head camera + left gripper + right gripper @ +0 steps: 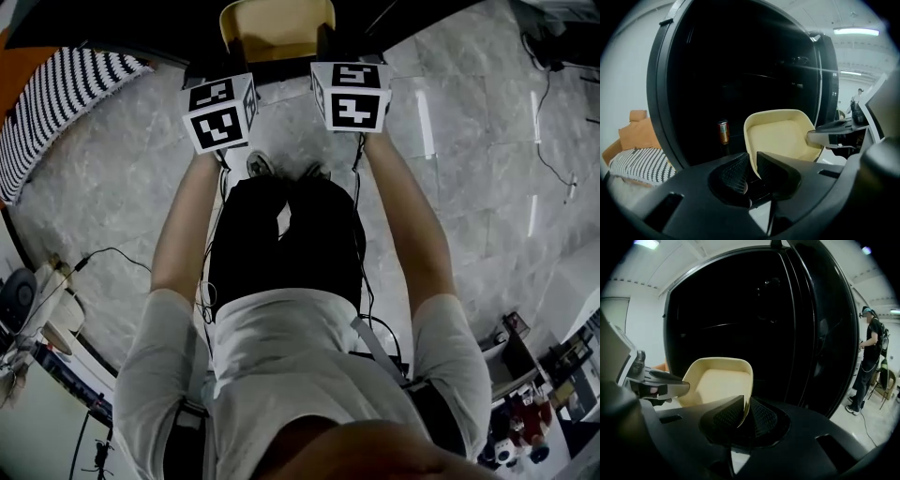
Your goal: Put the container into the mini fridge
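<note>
Both the left gripper [751, 164] and right gripper [745, 411] pinch rims of the cream container [780, 138] before the mini fridge [740, 70]

No readable text. Label on the can [723, 132] in the mini fridge [740, 70] too small; marker cubes [219, 113] show only patterns.

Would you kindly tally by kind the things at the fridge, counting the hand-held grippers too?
Hand-held gripper: 2 (left hand-held gripper, right hand-held gripper)
Container: 1
Fridge: 1
Can: 1
Total: 5
</note>
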